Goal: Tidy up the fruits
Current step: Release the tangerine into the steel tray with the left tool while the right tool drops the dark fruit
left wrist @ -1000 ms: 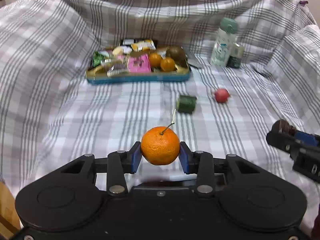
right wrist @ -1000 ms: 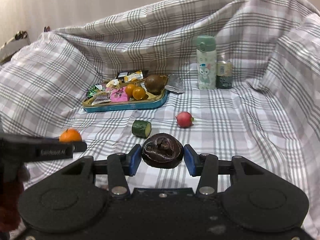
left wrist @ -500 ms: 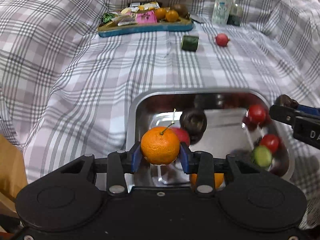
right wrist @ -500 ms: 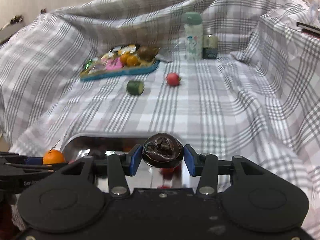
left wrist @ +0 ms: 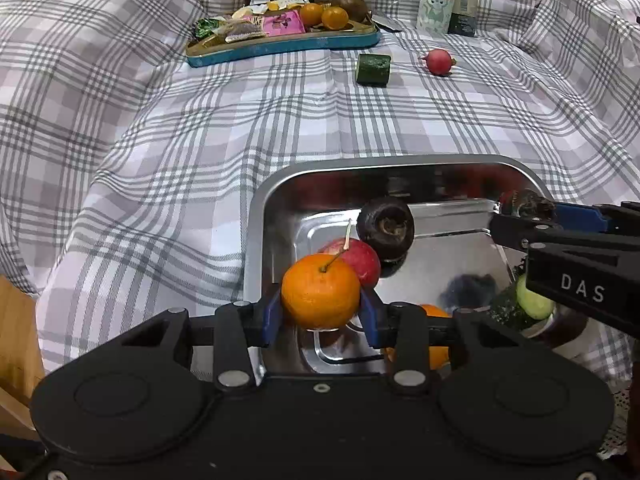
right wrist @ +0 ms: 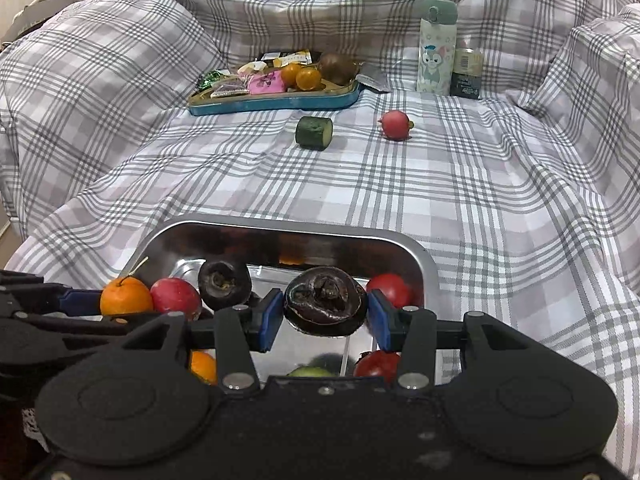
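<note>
A: How is the mandarin (left wrist: 320, 291) expected to handle, and where is it placed?

B: It is judged light, with a soft, thin peel that could be bruised by hard squeezing, so it is best taken across its widest part with the stem left clear. It is seen between the blue pads of the left gripper (left wrist: 320, 312), over the near left corner of the steel tray (left wrist: 256, 240), just in front of a red fruit (left wrist: 364, 260) lying in the tray.

A: And the left claw's state?

B: Its jaws have just been opening. A slight gap seems to be visible at the pads, so the fruit is taken as being released; whether one pad is touching the peel cannot be told.

A: What is carried on the other side?

B: A dark, wrinkled fruit (right wrist: 325, 306) is clamped between the pads of the right gripper (right wrist: 325, 314), opened only to the fruit's width, above the tray. Its skin is judged leathery and firm. A similar dark fruit (right wrist: 224, 282) is already in the tray.

A: What is left outside?

B: A cucumber piece (right wrist: 314, 131) and a small red fruit (right wrist: 395, 124) are lying on the checked cloth (right wrist: 480, 200), well apart from the tray.
</note>
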`<action>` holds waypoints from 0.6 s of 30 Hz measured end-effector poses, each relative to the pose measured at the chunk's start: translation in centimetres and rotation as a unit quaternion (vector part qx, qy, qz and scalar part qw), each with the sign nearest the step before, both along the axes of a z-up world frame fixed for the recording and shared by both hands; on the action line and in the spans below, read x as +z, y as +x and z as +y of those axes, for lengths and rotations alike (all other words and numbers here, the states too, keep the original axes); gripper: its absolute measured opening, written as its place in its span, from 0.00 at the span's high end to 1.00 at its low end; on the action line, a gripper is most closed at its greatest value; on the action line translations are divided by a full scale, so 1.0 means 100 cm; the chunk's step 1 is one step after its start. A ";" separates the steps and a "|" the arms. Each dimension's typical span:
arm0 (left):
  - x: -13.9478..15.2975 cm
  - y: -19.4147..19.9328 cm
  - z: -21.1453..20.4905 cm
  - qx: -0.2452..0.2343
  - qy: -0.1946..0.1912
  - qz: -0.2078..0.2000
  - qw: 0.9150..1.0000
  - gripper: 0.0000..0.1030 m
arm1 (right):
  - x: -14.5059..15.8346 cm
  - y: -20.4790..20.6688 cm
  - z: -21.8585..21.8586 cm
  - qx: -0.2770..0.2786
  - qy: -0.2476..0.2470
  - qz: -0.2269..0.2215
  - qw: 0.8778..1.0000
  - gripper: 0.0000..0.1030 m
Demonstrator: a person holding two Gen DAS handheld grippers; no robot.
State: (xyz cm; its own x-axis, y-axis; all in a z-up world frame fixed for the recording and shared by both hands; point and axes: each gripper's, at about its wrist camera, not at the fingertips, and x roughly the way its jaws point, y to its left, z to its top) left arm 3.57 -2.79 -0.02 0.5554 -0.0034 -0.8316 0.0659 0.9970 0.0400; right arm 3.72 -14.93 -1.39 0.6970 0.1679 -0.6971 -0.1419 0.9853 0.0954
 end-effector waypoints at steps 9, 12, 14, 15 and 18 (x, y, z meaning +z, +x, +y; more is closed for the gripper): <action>0.008 -0.005 0.002 0.000 -0.010 -0.012 1.000 0.53 | -0.001 0.000 0.001 0.005 0.001 0.007 1.000 0.54; 0.009 -0.006 -0.001 -0.001 -0.008 -0.017 1.000 0.53 | -0.001 0.001 0.001 0.005 0.005 0.012 1.000 0.53; 0.010 -0.006 -0.003 -0.003 -0.008 -0.019 1.000 0.53 | -0.001 0.001 0.000 0.006 0.008 0.016 1.000 0.53; 0.010 -0.006 -0.003 -0.003 -0.009 -0.020 1.000 0.53 | -0.001 0.001 0.000 0.004 0.010 0.015 1.000 0.53; 0.010 -0.006 -0.004 -0.001 -0.010 -0.019 1.000 0.53 | 0.002 -0.003 -0.002 0.004 0.009 0.005 1.000 0.53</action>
State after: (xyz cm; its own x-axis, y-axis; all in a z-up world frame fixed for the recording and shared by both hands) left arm 3.02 -3.18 1.01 0.5865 -0.0215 -0.8097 0.0676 0.9975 0.0224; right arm 3.44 -15.10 -1.23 0.6891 0.1862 -0.7004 -0.1483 0.9822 0.1153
